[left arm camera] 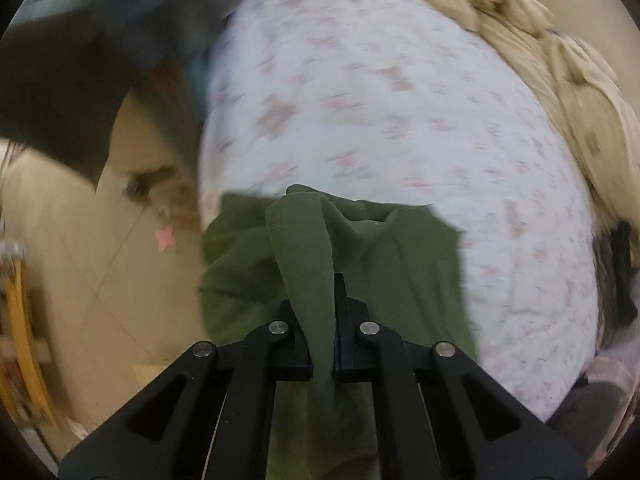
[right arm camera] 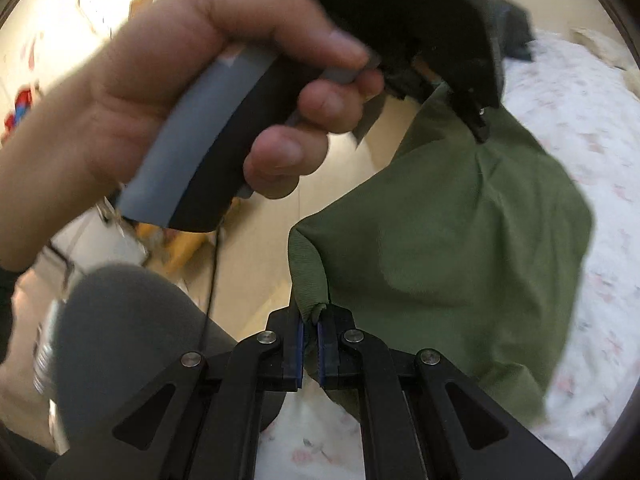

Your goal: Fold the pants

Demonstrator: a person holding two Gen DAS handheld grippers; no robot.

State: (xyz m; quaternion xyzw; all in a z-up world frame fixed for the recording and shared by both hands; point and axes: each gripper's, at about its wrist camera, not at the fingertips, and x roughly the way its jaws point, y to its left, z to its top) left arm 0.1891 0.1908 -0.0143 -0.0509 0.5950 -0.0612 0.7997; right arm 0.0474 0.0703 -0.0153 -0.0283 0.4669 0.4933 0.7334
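The green pants hang in the air over a bed with a white flowered cover. My left gripper is shut on a ribbed green edge of the pants, which runs up between the jaws. In the right wrist view the pants spread as a wide hanging sheet. My right gripper is shut on a ribbed corner of them. The left gripper also shows there, held by a hand, pinching the pants' upper edge.
A beige blanket lies bunched along the bed's far side. Dark clothing hangs at the upper left. Tiled floor lies left of the bed. A yellow object sits on the floor.
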